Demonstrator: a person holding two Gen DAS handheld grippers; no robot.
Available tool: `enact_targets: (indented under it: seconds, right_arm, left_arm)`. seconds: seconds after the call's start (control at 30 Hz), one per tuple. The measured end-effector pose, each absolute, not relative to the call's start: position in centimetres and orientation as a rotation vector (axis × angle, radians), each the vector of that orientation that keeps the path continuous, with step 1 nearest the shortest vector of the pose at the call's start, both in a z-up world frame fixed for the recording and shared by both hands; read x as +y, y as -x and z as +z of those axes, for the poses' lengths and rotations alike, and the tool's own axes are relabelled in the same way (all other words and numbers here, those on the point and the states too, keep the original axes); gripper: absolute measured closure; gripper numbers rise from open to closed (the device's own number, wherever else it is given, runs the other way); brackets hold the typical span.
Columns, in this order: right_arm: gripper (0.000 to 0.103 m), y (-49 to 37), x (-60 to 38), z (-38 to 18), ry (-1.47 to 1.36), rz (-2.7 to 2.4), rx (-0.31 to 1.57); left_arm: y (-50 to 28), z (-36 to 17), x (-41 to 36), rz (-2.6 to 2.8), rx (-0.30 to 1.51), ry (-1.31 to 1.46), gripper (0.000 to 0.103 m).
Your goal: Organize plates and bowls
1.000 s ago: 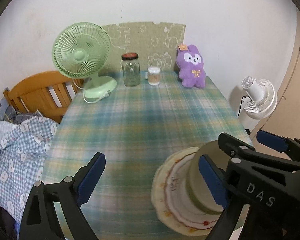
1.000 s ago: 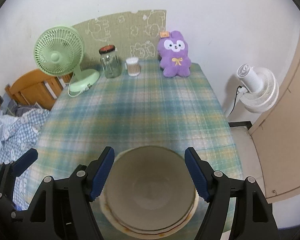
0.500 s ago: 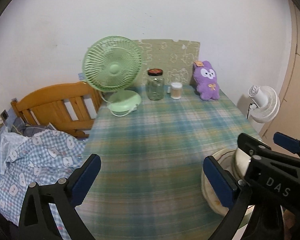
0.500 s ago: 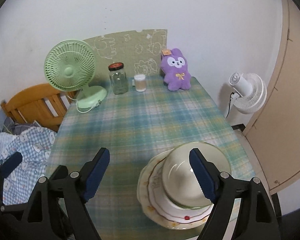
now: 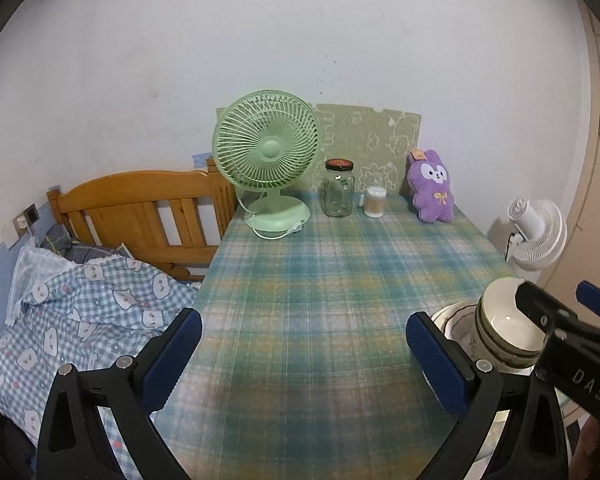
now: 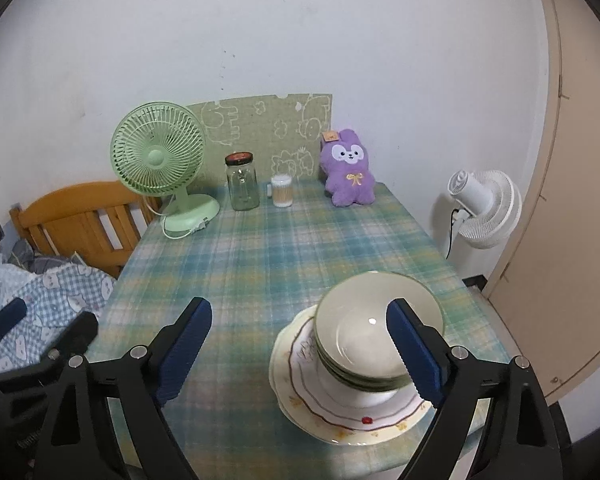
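Stacked pale bowls (image 6: pixel 364 340) with green rims sit on stacked cream plates (image 6: pixel 340 412) near the front right corner of the plaid-covered table (image 6: pixel 280 256). My right gripper (image 6: pixel 300 344) hovers in front of the stack with its jaws opening. Nothing is pressed between the pads, and its right finger (image 6: pixel 416 356) overlaps the bowls in the picture. In the left wrist view the bowls (image 5: pixel 504 328) and the plates (image 5: pixel 452 320) lie to the right of my left gripper (image 5: pixel 300 348). That gripper is wide open over bare tablecloth, with nothing between its fingers.
Along the back wall stand a green desk fan (image 6: pixel 160 160), a glass jar (image 6: pixel 242 184), a cotton-swab cup (image 6: pixel 282 191) and a purple plush (image 6: pixel 350 172). A wooden bed frame (image 5: pixel 140 212) and checked bedding (image 5: pixel 84 304) are left of the table. A white fan (image 6: pixel 484 208) and a door (image 6: pixel 572 200) are on the right.
The right jaws flanked the top bowl a second ago; they have widened and drawn back, leaving it on the stack. Both grippers have pulled back, and the stack has slid right in both views.
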State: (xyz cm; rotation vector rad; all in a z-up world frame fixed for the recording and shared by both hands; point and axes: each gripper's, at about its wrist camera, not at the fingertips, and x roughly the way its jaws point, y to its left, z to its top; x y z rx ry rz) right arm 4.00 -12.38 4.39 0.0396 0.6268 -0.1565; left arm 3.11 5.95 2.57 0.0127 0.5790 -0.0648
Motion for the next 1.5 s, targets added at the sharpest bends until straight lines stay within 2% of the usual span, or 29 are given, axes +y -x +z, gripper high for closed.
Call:
enact_targets:
  seconds: [0.43,1.5]
  right_arm:
    - [0.01,0.1,-13.1,0.3,-0.052,-0.129,0.538]
    - [0.007,0.3,-13.3,1.1,-0.043,-0.12,0.526]
  left_arm:
    - [1.4,-0.6,5.9,-0.047,0.488,0.001,0.0]
    - [1.4,0.1,6.0,-0.034,0.502,-0.027,0.0]
